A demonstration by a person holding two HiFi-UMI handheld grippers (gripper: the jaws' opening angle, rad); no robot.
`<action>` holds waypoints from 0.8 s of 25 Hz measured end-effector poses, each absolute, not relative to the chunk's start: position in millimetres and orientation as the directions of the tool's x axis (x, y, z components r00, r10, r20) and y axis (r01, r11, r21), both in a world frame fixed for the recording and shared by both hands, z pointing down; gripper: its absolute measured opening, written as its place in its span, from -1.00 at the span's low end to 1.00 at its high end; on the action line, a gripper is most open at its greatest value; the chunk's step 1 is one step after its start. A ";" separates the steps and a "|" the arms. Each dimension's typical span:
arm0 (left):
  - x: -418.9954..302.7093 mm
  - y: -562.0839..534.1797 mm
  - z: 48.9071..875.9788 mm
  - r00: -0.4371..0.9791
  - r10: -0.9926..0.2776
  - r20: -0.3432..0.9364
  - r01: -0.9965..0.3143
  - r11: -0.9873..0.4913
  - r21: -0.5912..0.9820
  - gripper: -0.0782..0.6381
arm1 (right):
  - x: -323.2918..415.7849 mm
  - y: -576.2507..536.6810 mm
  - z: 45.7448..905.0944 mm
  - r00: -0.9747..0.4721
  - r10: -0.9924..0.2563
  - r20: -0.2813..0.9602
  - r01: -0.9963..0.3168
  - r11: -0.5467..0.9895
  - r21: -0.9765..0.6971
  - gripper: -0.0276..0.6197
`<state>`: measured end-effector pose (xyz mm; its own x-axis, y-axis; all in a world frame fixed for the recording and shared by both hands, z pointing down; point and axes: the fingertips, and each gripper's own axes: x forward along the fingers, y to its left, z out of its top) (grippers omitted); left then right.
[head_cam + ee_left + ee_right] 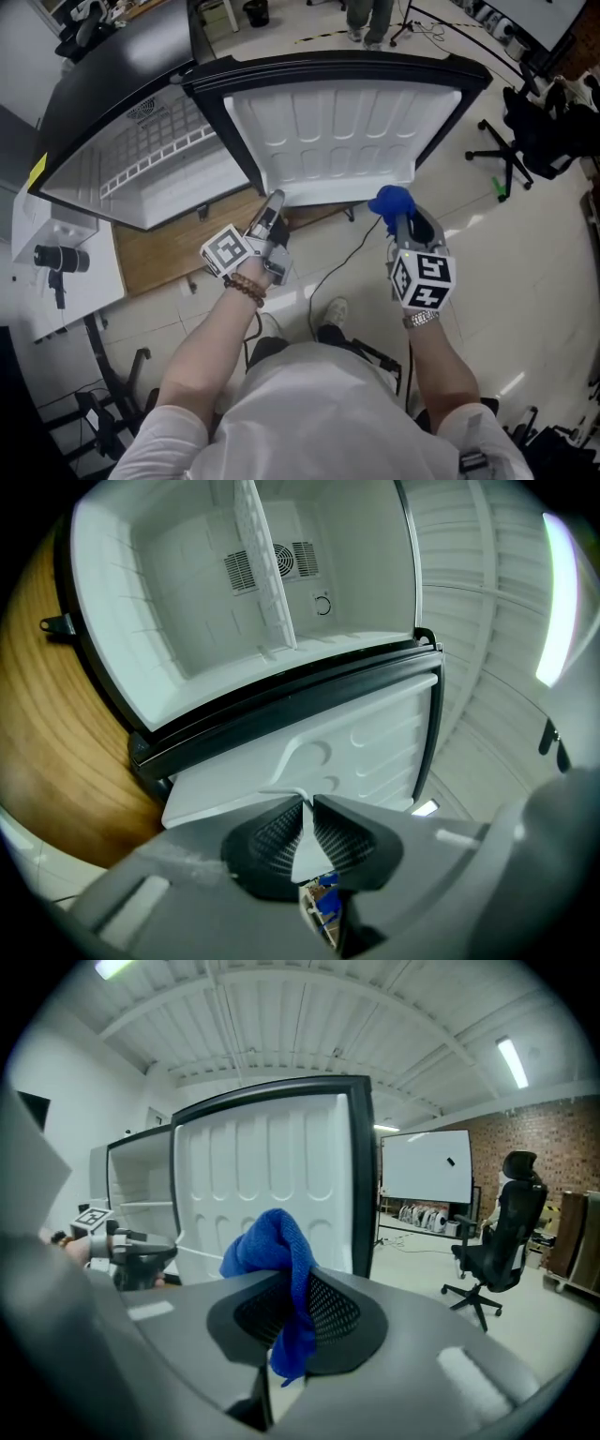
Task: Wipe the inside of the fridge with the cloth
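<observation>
1. My right gripper (298, 1279) pinches the blue cloth (272, 1251) by one fold, outside the fridge (150, 159), near its door (328, 141); rubbing could tug it loose.
2. My left gripper (307, 801) nips the door edge; a slip lets it swing.

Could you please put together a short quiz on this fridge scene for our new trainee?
1. True or false: the fridge door stands open.
2. What does the right hand-held gripper hold? A) a blue cloth B) a sponge C) nothing
3. Fill in the gap: the blue cloth is ____ the fridge, with wiping not yet begun.
Key: 1 true; 2 A; 3 outside.
</observation>
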<state>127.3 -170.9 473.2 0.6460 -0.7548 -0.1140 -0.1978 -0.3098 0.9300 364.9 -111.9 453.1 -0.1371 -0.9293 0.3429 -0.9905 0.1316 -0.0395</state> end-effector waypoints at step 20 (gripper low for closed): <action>111.0 -172.5 495.7 0.688 -0.723 0.061 -0.386 -0.293 0.875 -0.68 | 151.0 -199.6 539.7 -0.461 -0.767 0.446 -0.887 0.410 -0.211 -0.81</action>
